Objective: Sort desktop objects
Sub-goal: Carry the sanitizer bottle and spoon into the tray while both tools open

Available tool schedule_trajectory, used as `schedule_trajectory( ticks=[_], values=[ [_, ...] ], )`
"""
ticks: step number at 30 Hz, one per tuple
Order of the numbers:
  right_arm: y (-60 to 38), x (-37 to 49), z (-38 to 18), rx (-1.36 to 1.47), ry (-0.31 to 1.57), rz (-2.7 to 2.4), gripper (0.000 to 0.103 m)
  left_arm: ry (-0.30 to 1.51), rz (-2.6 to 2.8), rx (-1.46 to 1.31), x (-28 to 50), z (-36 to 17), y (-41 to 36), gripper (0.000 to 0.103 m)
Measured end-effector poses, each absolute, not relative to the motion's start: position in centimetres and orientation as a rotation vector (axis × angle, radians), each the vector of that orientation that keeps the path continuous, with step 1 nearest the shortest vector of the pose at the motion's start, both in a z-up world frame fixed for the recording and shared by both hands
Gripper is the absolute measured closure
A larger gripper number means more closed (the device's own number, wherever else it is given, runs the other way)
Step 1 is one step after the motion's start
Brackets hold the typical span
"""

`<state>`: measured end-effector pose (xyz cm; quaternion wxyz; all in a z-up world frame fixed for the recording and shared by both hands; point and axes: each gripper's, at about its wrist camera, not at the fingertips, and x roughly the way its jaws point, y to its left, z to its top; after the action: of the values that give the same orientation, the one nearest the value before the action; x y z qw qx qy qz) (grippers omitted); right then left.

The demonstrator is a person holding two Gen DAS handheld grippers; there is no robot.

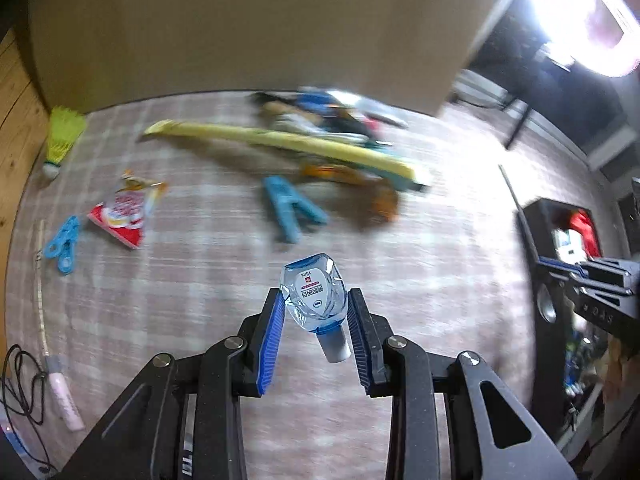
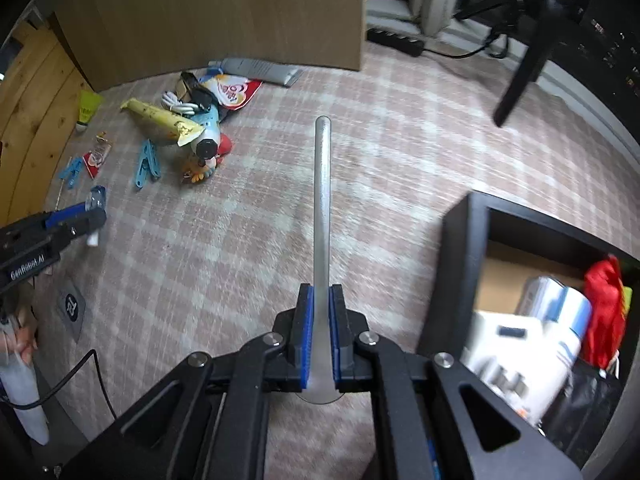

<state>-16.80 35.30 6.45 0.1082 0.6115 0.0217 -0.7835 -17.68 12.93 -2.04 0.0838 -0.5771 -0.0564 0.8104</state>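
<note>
The left gripper [image 1: 316,316] pinches a small clear dropper bottle [image 1: 314,296] by its curved sides above the checked tabletop [image 1: 200,280]; it may squirt out. The right gripper [image 2: 320,332], fingers clamped on a metal spoon [image 2: 322,208] near its bowl, could let the long handle pivot beside the black bin [image 2: 464,264]

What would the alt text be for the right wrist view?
The right gripper is shut on a metal spoon, handle pointing away over a plaid tablecloth. A black box sits right; clutter lies far left.
</note>
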Motion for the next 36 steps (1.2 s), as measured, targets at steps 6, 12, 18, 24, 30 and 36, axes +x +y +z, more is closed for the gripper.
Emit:
schedule_trajectory(
  ticks=[6, 12, 18, 24, 30, 36],
  values=[
    [38.9, -14.3, 9.4, 1.761, -0.004, -2.372, 0.095, -0.09, 2.287, -1.606, -16.2, 0.9, 20.5, 0.073],
    [46.5, -11.2, 12.3, 1.754, -0.114, -2.502, 0.095, 0.043, 2.094, -1.498, -12.8, 3.5, 30.6, 0.073],
    [54.8, -6.9, 13.4, 1.825, -0.231, -2.631, 0.095, 0.195, 1.932, -1.435, -8.1, 4.7, 38.8, 0.073],
    [60.0, -3.7, 13.2, 1.885, -0.318, -2.701, 0.095, 0.318, 1.875, -1.406, -5.7, 4.6, 42.9, 0.073],
    [62.9, -2.0, 12.7, 1.92, -0.395, -2.721, 0.095, 0.39, 1.861, -1.379, -4.5, 4.6, 44.9, 0.073],
    [63.4, -1.3, 12.6, 1.919, -0.428, -2.72, 0.086, 0.446, 1.879, -1.38, -3.8, 4.8, 45.7, 0.046]
  ],
)
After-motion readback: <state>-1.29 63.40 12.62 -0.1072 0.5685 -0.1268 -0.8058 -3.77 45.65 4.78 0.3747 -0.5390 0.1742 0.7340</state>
